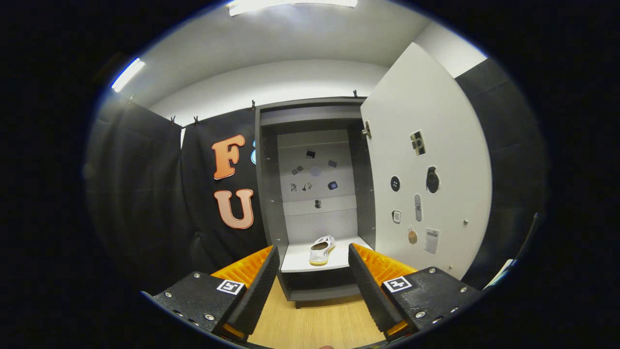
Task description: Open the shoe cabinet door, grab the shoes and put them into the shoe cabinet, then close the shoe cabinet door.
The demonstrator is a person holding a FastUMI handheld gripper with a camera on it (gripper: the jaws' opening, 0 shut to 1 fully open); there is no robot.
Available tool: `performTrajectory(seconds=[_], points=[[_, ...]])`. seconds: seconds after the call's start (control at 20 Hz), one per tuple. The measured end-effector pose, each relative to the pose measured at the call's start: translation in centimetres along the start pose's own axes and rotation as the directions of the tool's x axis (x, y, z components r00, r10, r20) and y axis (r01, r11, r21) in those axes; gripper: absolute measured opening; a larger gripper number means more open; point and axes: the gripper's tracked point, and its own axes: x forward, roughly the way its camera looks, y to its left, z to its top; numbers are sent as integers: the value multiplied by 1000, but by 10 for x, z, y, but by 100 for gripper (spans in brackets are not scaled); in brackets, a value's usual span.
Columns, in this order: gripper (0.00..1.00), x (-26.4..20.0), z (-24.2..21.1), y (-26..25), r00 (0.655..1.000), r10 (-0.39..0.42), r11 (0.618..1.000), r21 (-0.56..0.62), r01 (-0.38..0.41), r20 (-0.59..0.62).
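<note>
A grey shoe cabinet (267, 184) stands ahead against the booth wall. Its white door (426, 165) is swung wide open to the right, with small stickers on its inner face. A single white shoe (321, 249) with a pale yellow sole lies on the cabinet's white lower shelf (300, 259), toe toward me. My gripper (314, 257) is open, well short of the cabinet, with nothing between its fingers. The shoe appears in the gap beyond the fingertips.
The cabinet's back panel (315, 179) carries several small stickers. A dark empty compartment (317, 280) sits under the shelf. A wooden floor (315, 322) runs from me to the cabinet. Black cloth wall (145, 194) closes the left side.
</note>
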Motion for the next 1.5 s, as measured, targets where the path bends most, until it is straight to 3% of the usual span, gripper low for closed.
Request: performTrajectory(seconds=[0.3,0.7,1.25,1.5], points=[[89,-39,4,-19,1000,-26,999,25,25,11],[89,-57,4,-45,999,-36,999,6,36,7],[93,-59,-5,-210,985,-174,985,17,174,-5],[94,-35,-12,-274,987,-159,987,39,159,-1]])
